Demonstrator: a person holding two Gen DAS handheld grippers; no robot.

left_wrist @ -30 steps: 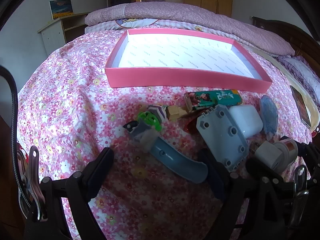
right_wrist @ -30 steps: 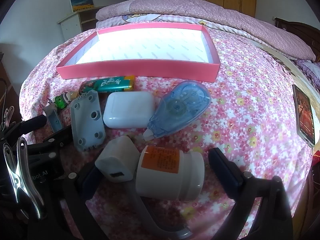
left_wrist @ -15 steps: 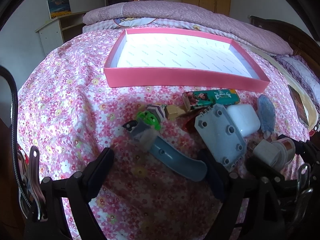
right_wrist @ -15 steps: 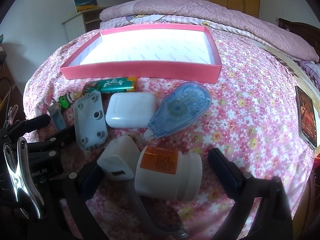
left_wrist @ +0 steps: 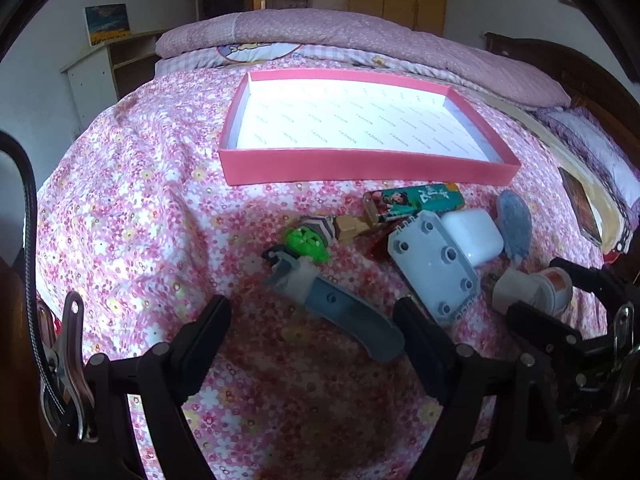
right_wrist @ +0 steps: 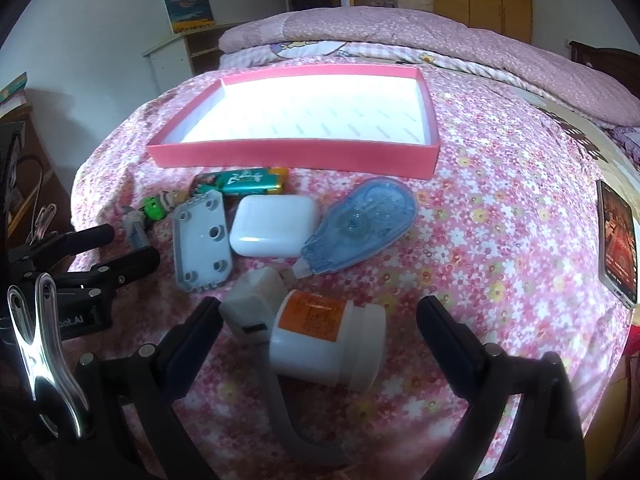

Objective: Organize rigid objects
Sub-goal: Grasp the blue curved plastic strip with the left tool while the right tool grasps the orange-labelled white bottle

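Observation:
A pink tray (left_wrist: 368,168) (right_wrist: 296,154) with a white floor lies on the flowered bedspread, with nothing in it. In front of it lie a green lighter (right_wrist: 240,182), white case (right_wrist: 274,230), blue correction tape (right_wrist: 360,226), grey studded plate (left_wrist: 434,264), green toy (left_wrist: 306,242) and blue-grey curved piece (left_wrist: 344,316). My left gripper (left_wrist: 312,332) is open, astride the curved piece's near end. My right gripper (right_wrist: 320,316) is open around a white bottle with an orange label (right_wrist: 328,340) and a white plug (right_wrist: 254,302).
A phone (right_wrist: 618,244) lies near the bed's right edge. Folded quilts are piled behind the tray. A white shelf unit (left_wrist: 100,76) stands at the far left. A grey curved strip (right_wrist: 280,408) pokes out from under the bottle. Bare bedspread stretches left of the toys.
Both views shift only slightly. In the right view the left gripper has edged forward toward the grey plate. The objects on the bed lie as before, and both grippers stay open.

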